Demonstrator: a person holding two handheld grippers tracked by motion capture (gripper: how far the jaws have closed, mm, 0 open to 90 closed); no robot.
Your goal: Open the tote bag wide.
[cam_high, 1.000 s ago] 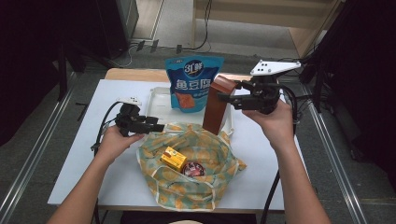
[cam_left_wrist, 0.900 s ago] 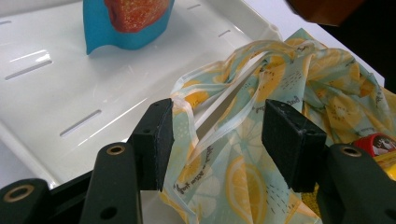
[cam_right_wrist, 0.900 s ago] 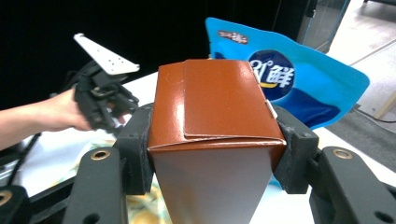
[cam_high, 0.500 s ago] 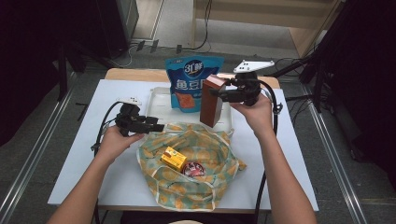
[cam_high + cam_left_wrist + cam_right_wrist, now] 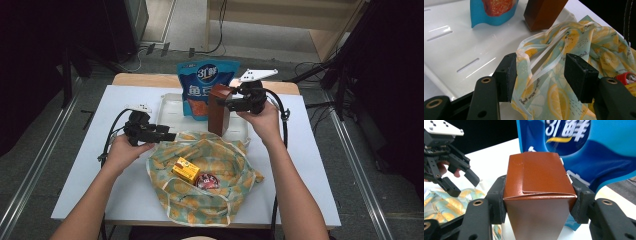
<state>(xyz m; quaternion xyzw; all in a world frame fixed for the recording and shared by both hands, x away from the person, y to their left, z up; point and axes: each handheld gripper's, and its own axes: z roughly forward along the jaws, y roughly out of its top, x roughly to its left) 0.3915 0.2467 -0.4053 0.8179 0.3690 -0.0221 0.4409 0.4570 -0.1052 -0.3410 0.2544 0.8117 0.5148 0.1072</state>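
Item 1 – brown carton (image 5: pixel 219 110): tall, upright, top flaps folded shut. Stands at front edge of white tray (image 5: pixel 170 107), approx. centre of table (image 5: pixel 310 165), just behind the bag. Clamped near its top by R gripper (image 5: pixel 231 102); in right gripper view both pads press flat on carton's two sides (image 5: pixel 540 195).

Item 2 – R gripper: in person's right hand (image 5: pixel 262 120), jaws pointing toward table's left, closed on brown carton, grey plate on top.

Item 3 – L gripper (image 5: pixel 167 135): in left hand (image 5: pixel 125 150), at bag's left rim. Jaws wide. In left gripper view the bag's rim and white drawstring sit between the pads; one pad (image 5: pixel 507 73) touches fabric, other stands clear. No pinch.

Item 4 – fabric bag (image 5: pixel 205 200): yellow/teal lemon print, lying open at front centre of table, mouth up. Inside: small yellow box (image 5: pixel 185 169) and a round red-lidded item (image 5: pixel 206 181), side by side.

Item 5 – blue snack pouch (image 5: pixel 202 85): upright at back of tray, just behind and left of carton, touching or nearly so; can't tell which.

Item 6 – white tray: behind bag, slotted base seen in left gripper view (image 5: pixel 461 50).
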